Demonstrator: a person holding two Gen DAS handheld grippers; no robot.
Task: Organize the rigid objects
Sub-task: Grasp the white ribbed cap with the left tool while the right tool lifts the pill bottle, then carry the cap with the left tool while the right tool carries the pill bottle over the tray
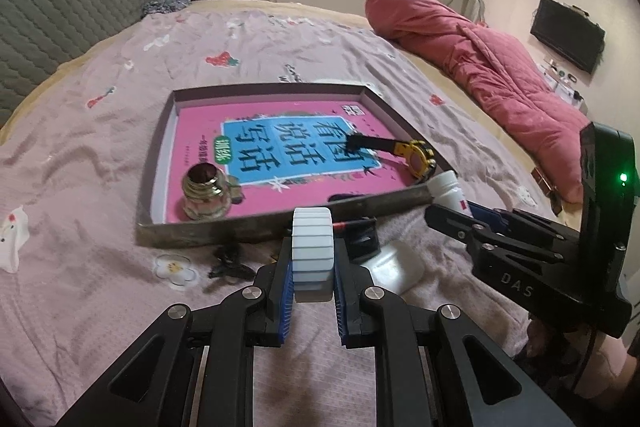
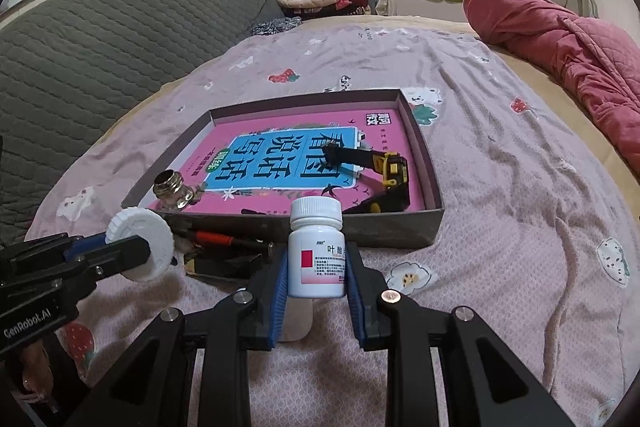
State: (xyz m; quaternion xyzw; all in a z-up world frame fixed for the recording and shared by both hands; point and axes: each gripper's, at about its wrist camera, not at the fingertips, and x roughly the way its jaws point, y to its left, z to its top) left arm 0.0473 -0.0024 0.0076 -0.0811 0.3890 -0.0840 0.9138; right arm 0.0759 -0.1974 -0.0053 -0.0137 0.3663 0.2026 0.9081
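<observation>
The left gripper [image 1: 313, 259] has its jaws clamped on a white ridged lid [image 1: 313, 254], held on edge just near of the box [image 1: 256, 225]. The right gripper [image 2: 316, 267] grips an upright white bottle [image 2: 317, 247] between its jaws, near the box's front wall. Inside the box lie a pink book [image 2: 280, 163], a glass jar [image 1: 206, 197] at near left and a yellow tape measure [image 1: 418, 157] at right. A red-handled tool [image 2: 216, 238] lies on the bed [image 2: 500, 187] between lid and bottle.
</observation>
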